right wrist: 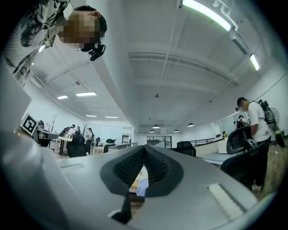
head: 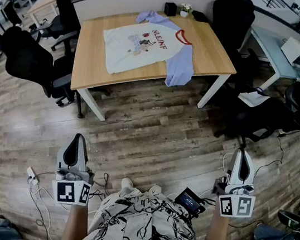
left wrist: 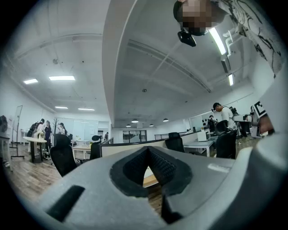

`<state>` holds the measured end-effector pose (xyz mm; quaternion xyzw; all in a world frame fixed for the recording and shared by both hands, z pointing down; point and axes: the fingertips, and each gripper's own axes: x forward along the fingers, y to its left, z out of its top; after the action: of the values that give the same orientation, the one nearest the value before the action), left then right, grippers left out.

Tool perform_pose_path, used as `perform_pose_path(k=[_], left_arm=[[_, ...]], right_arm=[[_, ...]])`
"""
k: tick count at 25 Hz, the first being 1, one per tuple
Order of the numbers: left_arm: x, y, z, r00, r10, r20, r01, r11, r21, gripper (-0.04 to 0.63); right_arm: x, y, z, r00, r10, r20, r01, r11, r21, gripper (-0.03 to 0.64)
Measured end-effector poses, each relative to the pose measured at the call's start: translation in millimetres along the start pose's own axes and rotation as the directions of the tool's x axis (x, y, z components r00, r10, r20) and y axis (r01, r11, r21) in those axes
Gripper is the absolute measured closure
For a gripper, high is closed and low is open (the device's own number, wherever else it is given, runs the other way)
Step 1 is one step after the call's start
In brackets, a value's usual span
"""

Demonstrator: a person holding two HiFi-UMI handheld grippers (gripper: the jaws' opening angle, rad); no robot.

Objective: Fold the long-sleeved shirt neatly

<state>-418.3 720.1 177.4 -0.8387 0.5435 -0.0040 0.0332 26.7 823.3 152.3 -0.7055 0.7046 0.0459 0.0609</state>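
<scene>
A long-sleeved shirt (head: 147, 45), white with pale blue sleeves, a red collar and a print on the chest, lies spread flat on the wooden table (head: 91, 62). One blue sleeve hangs over the table's near right edge. Far back from the table, over the floor, my left gripper (head: 76, 141) is shut and holds nothing. My right gripper (head: 241, 154) is likewise shut and empty. In the left gripper view the jaws meet at the tip of my left gripper (left wrist: 147, 149). The right gripper view shows my right gripper (right wrist: 144, 148) the same way, with a strip of blue sleeve (right wrist: 141, 188) seen past it.
Black office chairs stand left of the table (head: 32, 61) and at its right (head: 234, 17). A small plant (head: 185, 9) and a black box (head: 170, 8) sit at the table's far edge. Cables and a power strip (head: 31, 174) lie on the wooden floor. Other desks and people fill the room.
</scene>
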Motion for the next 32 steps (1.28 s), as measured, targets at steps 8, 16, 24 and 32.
perform_pose_path(k=[8,16,24,32], left_arm=[[-0.5,-1.3,0.9,1.000,-0.006,-0.003,0.006,1.000,-0.002,0.597],[-2.9,-9.4,4.7,0.999,-0.052,0.014,0.053,0.998,-0.040,0.594],[-3.0,4.8,3.8,0.999,0.050,0.010,-0.050,0.999,0.004,0.424],[-1.4,20.7,5.1,0.990,0.142,0.026,-0.142,0.990,-0.004,0.119]], right_arm=[[3.6,5.5,-4.0,1.000,0.014,-0.012,-0.015,1.000,-0.002,0.620],[0.4,13.2,-3.5,0.996,0.073,0.044,-0.077,0.992,0.104,0.623],[6.2,12.0,-7.5,0.998,0.061,0.007,-0.061,0.997,0.051,0.489],[14.7,6.7,-12.7,0.998,0.070,-0.010,-0.069,0.997,0.043,0.221]])
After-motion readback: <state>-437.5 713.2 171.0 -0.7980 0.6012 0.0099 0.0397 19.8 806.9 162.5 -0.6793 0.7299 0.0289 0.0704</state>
